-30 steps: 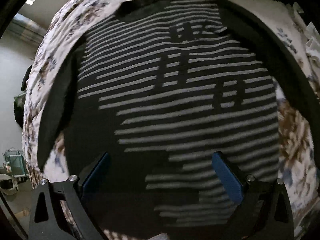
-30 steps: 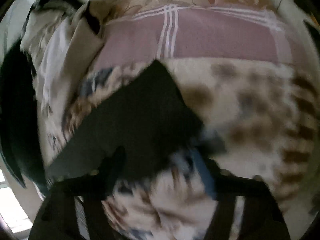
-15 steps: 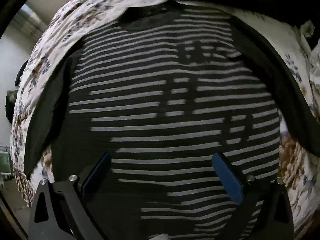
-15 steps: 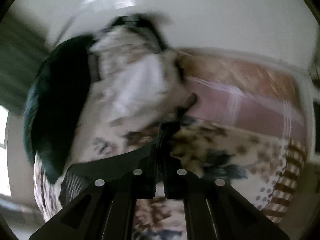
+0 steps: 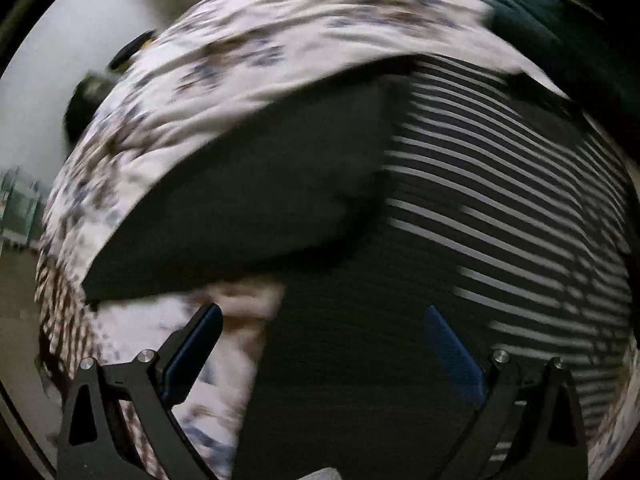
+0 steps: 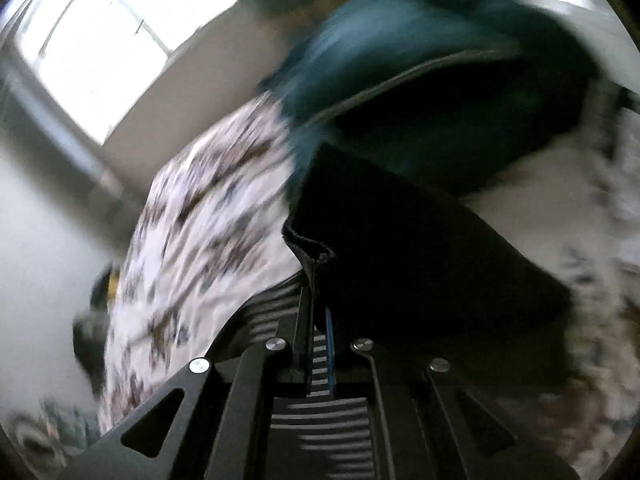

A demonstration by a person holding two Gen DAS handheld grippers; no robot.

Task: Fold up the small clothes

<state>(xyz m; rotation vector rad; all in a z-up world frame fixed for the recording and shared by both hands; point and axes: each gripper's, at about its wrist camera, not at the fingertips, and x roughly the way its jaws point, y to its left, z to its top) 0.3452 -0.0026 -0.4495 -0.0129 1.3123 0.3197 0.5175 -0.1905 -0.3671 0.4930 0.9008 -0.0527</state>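
- The striped top [image 5: 500,184] is a dark knit with thin white bands, lying flat on the floral bedspread [image 5: 280,40], whose print is brown and blue on white.
- One plain dark sleeve [image 5: 248,200] lies stretched out to the side across the bedspread, a long flat band.
- My left gripper [image 5: 320,344] hangs over the hem edge with its blue pads spread wide and nothing between them.
- My right gripper [image 6: 318,320] is pressed together, pinching the other dark sleeve [image 6: 400,240] at its ribbed cuff, the cloth lifted off the bed; a teal cushion [image 6: 400,60] sits behind it.
- No containers are in view.
- A second ago my left view was centred on the striped chest; now it sits over the sleeve side. The right jaws, then apart, have closed on the cuff.
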